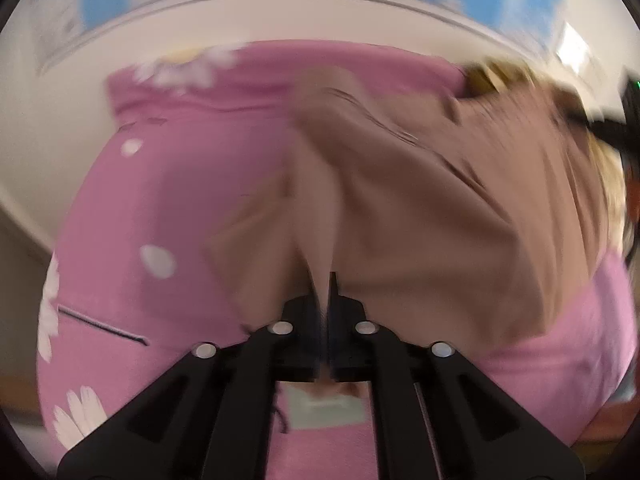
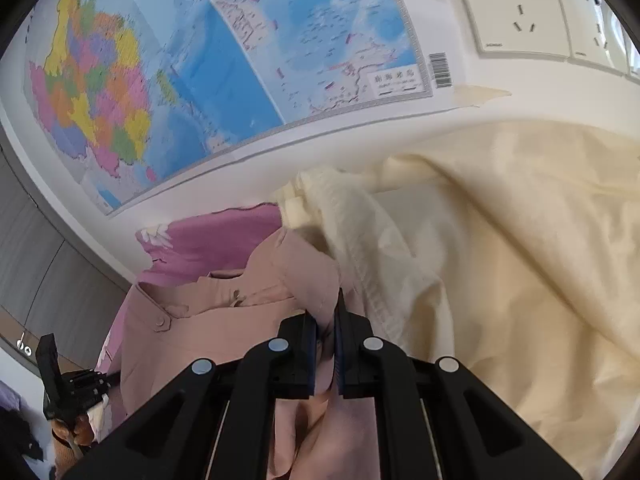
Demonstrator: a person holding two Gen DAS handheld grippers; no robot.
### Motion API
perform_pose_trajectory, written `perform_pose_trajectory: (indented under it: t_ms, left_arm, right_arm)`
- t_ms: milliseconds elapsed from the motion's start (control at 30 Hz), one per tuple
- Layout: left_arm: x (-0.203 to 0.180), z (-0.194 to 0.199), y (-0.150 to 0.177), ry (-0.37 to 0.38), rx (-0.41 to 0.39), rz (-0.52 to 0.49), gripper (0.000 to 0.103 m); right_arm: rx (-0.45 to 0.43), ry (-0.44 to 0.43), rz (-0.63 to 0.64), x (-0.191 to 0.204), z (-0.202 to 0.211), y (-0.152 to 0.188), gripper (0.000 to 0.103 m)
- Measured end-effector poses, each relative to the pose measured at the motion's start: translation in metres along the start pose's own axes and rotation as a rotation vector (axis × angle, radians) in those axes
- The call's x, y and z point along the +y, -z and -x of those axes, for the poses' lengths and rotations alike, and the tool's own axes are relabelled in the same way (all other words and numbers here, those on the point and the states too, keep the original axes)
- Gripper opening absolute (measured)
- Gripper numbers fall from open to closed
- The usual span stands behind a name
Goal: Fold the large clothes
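A large dusty-pink garment with buttons (image 2: 224, 320) hangs between my two grippers; it looks tan in the blurred left wrist view (image 1: 432, 216). My left gripper (image 1: 323, 292) is shut on a fold of this garment. My right gripper (image 2: 326, 320) is shut on another edge of it. The left gripper also shows at the lower left of the right wrist view (image 2: 60, 384). The garment lies over a pink sheet with white flowers (image 1: 160, 200), also seen behind it in the right wrist view (image 2: 216, 244).
A cream quilt (image 2: 500, 240) is heaped on the right. A wall map (image 2: 200, 60) hangs on the white wall behind, with power sockets (image 2: 516, 8) at the top right. A grey panel (image 2: 48, 264) stands at the left.
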State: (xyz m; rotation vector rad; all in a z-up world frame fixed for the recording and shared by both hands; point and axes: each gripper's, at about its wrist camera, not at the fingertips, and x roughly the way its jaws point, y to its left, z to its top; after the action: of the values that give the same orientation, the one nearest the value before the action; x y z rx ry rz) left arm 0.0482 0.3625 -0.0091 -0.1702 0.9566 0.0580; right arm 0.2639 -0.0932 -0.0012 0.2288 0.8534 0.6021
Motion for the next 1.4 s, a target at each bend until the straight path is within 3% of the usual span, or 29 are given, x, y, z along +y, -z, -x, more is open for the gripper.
perform_pose_trajectory:
  t_ms: [67, 133, 200, 267, 300, 333, 367, 400, 433, 500, 600, 700, 833, 900, 1000, 1300, 1367, 1400]
  left_arm:
    - [0.027, 0.010, -0.005, 0.052, -0.028, 0.094, 0.003]
    - [0.032, 0.012, -0.008, 0.036, -0.047, 0.102, 0.003]
    - [0.026, -0.002, -0.007, 0.000, -0.011, 0.089, 0.006]
    - [0.014, -0.019, -0.001, -0.063, 0.051, 0.065, 0.021]
    - [0.012, -0.020, 0.001, -0.065, 0.048, 0.064, 0.021]
    - [0.012, -0.016, 0.004, -0.055, 0.025, 0.075, 0.028]
    - [0.015, -0.011, 0.007, -0.043, 0.011, 0.091, 0.042]
    - [0.021, -0.002, 0.011, -0.028, -0.011, 0.123, 0.049]
    - [0.025, 0.004, 0.014, -0.019, -0.028, 0.142, 0.057]
    - [0.033, 0.024, 0.028, 0.009, -0.071, 0.161, 0.059]
    - [0.036, 0.040, 0.047, 0.065, -0.065, 0.157, 0.063]
    - [0.025, 0.041, 0.069, 0.221, -0.028, 0.155, 0.063]
    - [0.001, 0.026, 0.088, 0.360, 0.035, 0.149, 0.063]
    - [-0.009, 0.011, 0.090, 0.419, 0.067, 0.166, 0.063]
    - [-0.015, -0.015, 0.081, 0.428, 0.098, 0.216, 0.064]
    - [0.002, -0.052, 0.040, 0.495, 0.009, 0.390, 0.081]
    - [0.003, -0.057, 0.034, 0.491, -0.002, 0.424, 0.079]
    - [0.002, -0.059, 0.031, 0.485, -0.002, 0.435, 0.073]
  right_arm:
    - [-0.019, -0.012, -0.015, -0.003, 0.006, -0.004, 0.007]
    - [-0.029, -0.017, -0.038, -0.007, 0.007, -0.008, 0.007]
    - [0.012, 0.004, -0.021, -0.004, -0.007, -0.006, 0.007]
    - [0.067, 0.010, -0.014, -0.002, -0.022, 0.000, 0.012]
    - [0.068, 0.013, -0.016, -0.002, -0.022, 0.001, 0.018]
    - [0.061, 0.016, -0.020, -0.002, -0.019, 0.003, 0.027]
    - [0.035, 0.000, -0.027, -0.001, -0.008, 0.005, 0.035]
    - [0.011, -0.009, -0.025, 0.000, 0.001, 0.006, 0.049]
    - [-0.016, -0.010, -0.017, 0.001, 0.013, 0.009, 0.056]
    - [-0.073, -0.030, -0.004, 0.002, 0.046, 0.020, 0.065]
    - [-0.089, -0.111, -0.011, 0.001, 0.085, 0.054, 0.079]
    - [-0.022, -0.166, -0.084, -0.011, 0.098, 0.104, 0.086]
    - [0.107, -0.229, -0.227, -0.027, 0.077, 0.165, 0.086]
    - [0.128, -0.239, -0.255, -0.025, 0.063, 0.180, 0.086]
    - [0.141, -0.266, -0.270, -0.015, 0.042, 0.187, 0.086]
    - [0.066, -0.238, -0.223, 0.012, -0.004, 0.171, 0.087]
    - [0.054, -0.235, -0.226, 0.016, -0.011, 0.166, 0.075]
    - [0.068, -0.218, -0.226, 0.017, -0.016, 0.164, 0.048]
